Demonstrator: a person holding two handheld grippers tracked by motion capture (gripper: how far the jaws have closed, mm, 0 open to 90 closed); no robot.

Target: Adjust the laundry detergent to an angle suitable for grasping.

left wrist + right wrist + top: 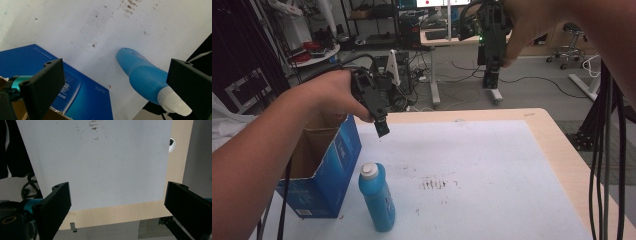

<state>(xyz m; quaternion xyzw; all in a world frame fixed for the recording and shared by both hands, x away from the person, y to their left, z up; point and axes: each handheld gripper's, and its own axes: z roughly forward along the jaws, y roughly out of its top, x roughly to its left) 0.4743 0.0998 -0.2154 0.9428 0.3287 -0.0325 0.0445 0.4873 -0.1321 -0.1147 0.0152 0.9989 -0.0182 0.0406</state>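
The bottle (pixel 377 198) stands on the table (pixel 492 165) just right of the box (pixel 324 170), perhaps touching it

Even, soft indoor light falls from overhead, and the white mat (pixel 472 170) on the desk (pixel 557 145) reads bright, nearly washed out in the two gripper views. Shadows are faint; a weak one sits beside the blue bottle (pixel 378 197). The high view is low in detail and slightly soft. Black tool pads at the bottom corners of the gripper views are blurred, dark and featureless.
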